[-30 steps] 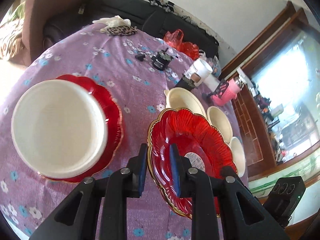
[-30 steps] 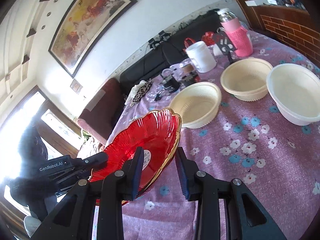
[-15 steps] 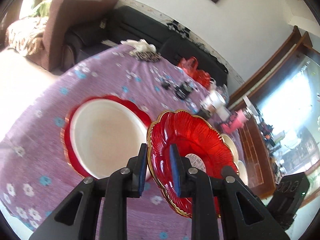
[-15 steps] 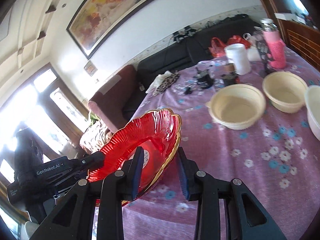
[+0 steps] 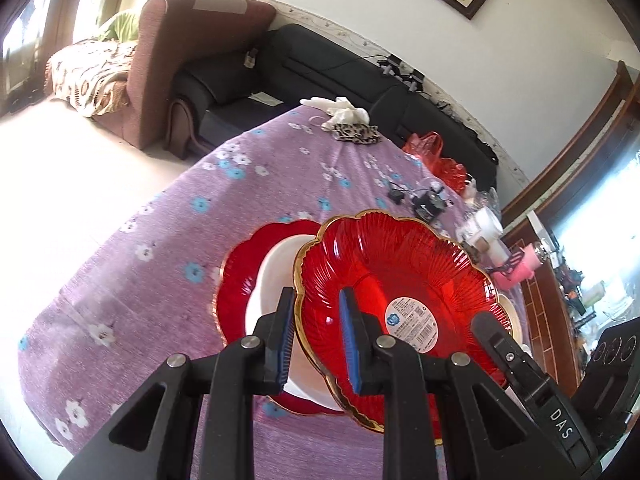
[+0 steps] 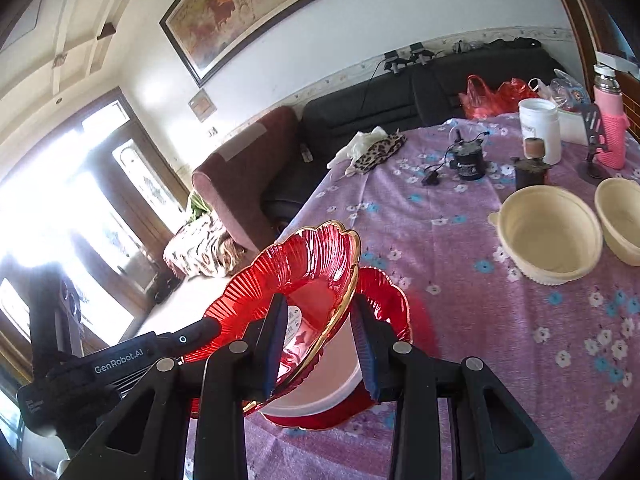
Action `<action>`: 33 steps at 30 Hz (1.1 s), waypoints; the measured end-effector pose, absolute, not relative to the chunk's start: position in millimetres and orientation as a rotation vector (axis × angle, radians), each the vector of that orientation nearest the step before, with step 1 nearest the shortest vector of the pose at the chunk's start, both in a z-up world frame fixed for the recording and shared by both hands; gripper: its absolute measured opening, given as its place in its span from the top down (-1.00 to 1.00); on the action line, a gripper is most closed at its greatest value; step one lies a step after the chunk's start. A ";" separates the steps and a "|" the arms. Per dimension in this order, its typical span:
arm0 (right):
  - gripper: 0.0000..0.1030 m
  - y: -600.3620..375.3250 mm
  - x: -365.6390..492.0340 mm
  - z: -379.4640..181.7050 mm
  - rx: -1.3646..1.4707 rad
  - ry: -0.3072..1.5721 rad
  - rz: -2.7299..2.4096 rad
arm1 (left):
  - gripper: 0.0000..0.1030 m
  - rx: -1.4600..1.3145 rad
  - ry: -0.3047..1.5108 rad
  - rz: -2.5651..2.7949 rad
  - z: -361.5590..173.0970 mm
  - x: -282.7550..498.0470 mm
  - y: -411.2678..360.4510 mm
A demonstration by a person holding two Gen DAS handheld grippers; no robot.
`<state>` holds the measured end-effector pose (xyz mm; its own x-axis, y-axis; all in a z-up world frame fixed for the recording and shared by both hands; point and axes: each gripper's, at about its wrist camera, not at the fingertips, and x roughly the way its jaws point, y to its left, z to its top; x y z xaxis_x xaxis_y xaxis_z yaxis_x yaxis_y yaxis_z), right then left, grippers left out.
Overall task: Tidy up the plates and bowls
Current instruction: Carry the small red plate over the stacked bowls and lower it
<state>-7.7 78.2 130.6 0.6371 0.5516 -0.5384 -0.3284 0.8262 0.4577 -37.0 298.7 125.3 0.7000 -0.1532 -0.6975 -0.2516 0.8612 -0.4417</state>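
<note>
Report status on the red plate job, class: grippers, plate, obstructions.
Left gripper and right gripper both clamp the red plate's rim, plate airborne, tilted. Second red plate below holds a white bowl: stacking spot blocked.

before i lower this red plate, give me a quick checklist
1. Left tool shut on the held red plate at its rim: ok.
2. Right tool on the opposite rim: ok.
3. Lower red plate free for stacking: not ok, a white bowl sits in it.
4. Gap between held plate and white bowl: cannot tell.
5. Bare tablecloth for setting down instead: ok, there is room before the cream bowl.
</note>
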 end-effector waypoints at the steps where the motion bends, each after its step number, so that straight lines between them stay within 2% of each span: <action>1: 0.31 81.8 -4.8 126.5 0.329 0.731 0.514 | 0.59 -0.538 0.802 0.067 124.5 -37.2 300.5; 12: 0.30 97.2 12.5 94.2 0.317 0.816 0.506 | 0.59 -0.518 0.835 0.101 103.9 -29.9 310.0; 33: 0.28 113.3 17.7 84.0 0.200 0.831 0.477 | 0.59 -0.469 0.842 0.130 88.4 -35.3 303.6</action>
<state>17.7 113.3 84.0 0.5763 0.4806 -0.6610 -0.3274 0.8768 0.3520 -35.3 303.6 88.4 0.6649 -0.0715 -0.7435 -0.2931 0.8906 -0.3478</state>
